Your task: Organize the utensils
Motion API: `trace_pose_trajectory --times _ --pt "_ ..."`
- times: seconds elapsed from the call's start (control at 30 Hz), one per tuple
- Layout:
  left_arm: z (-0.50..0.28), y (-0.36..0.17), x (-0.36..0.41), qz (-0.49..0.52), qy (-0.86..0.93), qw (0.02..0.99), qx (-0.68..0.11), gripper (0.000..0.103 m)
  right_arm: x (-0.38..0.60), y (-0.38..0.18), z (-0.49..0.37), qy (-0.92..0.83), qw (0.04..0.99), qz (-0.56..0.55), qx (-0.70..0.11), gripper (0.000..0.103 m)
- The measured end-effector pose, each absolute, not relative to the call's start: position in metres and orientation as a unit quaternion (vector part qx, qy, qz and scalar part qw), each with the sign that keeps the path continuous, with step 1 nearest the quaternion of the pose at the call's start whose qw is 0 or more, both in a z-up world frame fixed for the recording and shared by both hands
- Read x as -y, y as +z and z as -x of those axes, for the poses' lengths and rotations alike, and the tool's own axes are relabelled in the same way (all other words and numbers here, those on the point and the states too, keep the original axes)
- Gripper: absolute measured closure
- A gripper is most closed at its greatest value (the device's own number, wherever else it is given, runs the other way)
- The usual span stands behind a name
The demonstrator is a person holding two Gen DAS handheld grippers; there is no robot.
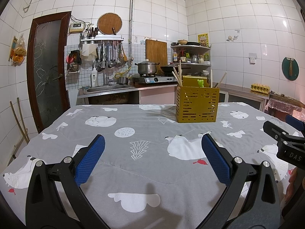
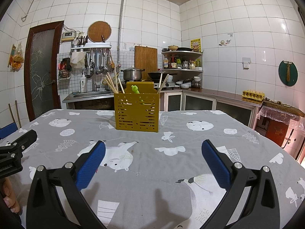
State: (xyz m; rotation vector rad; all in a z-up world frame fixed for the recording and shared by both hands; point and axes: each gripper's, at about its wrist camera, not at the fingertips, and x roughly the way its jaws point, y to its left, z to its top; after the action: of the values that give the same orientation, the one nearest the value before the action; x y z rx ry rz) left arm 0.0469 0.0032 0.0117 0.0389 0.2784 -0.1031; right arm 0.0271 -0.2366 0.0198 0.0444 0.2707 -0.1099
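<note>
A yellow slotted utensil holder (image 1: pixel 197 105) stands upright on the far half of the table; it also shows in the right wrist view (image 2: pixel 136 111). Several wooden chopsticks (image 1: pixel 177 76) and a green frog-topped utensil (image 1: pixel 200 83) stick out of it, also visible from the right as chopsticks (image 2: pixel 111 85) and the frog utensil (image 2: pixel 135 90). My left gripper (image 1: pixel 152 157) is open and empty, low over the table's near side. My right gripper (image 2: pixel 153 160) is open and empty, well short of the holder. The right gripper's body shows at the left view's right edge (image 1: pixel 282 139).
The table (image 1: pixel 148 173) carries a grey cloth with white animal prints. Behind it run a sink (image 1: pixel 110 87), a stove with a pot (image 1: pixel 147 67) and a wok, a corner shelf (image 1: pixel 190 54), and a counter with an egg tray (image 2: pixel 253 93). A door (image 1: pixel 47 72) is at left.
</note>
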Motion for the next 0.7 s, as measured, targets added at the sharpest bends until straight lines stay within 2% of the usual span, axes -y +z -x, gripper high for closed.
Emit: trace_pose_trajectory --times 0.7 --pt "-0.0467 0.0106 -0.0024 -0.019 -0.051 0.989 -0.138 0.005 0.2360 0.0193 -0.0266 -0.055 0.989 -0.022 -0.135 0.004"
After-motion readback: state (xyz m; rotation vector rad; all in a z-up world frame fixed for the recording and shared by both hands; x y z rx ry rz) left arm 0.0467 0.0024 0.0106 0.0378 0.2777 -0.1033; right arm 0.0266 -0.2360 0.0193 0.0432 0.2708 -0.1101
